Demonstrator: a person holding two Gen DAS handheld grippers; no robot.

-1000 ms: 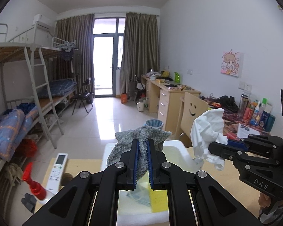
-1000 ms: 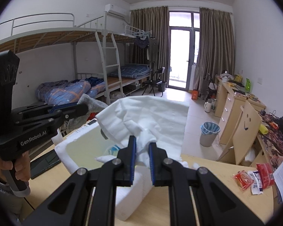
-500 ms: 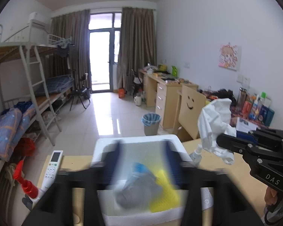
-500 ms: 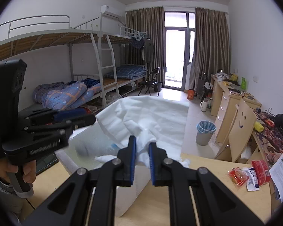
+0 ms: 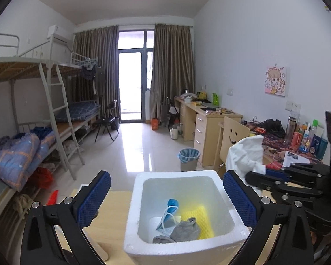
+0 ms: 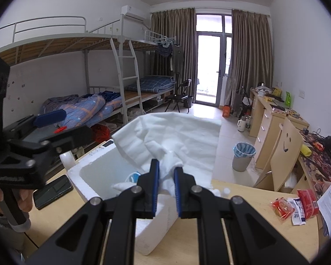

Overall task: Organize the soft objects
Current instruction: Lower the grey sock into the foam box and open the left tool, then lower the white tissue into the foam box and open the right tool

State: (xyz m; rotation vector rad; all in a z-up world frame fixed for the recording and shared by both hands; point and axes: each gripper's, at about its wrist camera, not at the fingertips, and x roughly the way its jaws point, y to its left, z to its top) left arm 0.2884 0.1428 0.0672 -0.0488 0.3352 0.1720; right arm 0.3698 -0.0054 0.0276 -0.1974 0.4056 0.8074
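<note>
A white foam box (image 5: 143, 198) stands on the wooden desk. Inside it lie a grey sock (image 5: 183, 231), a yellow sponge cloth (image 5: 198, 218) and a blue face mask (image 5: 172, 205). My left gripper (image 5: 166, 196) is wide open and empty above the box. My right gripper (image 6: 166, 174) is shut on a white towel (image 6: 178, 134) and holds it over the box's right rim (image 6: 77, 172). The towel also shows in the left wrist view (image 5: 245, 156), with the right gripper (image 5: 253, 176) beside the box.
A black phone (image 6: 53, 192) lies left of the box. Snack packets (image 6: 295, 203) and a leaflet lie on the desk at the right. A red object (image 5: 53, 197) sits at the desk's left edge. A chair with a smiley face (image 5: 231, 137) stands behind.
My left gripper opened and the grey sock dropped into the foam box. The right gripper kept its hold on the white towel and stayed near the box.
</note>
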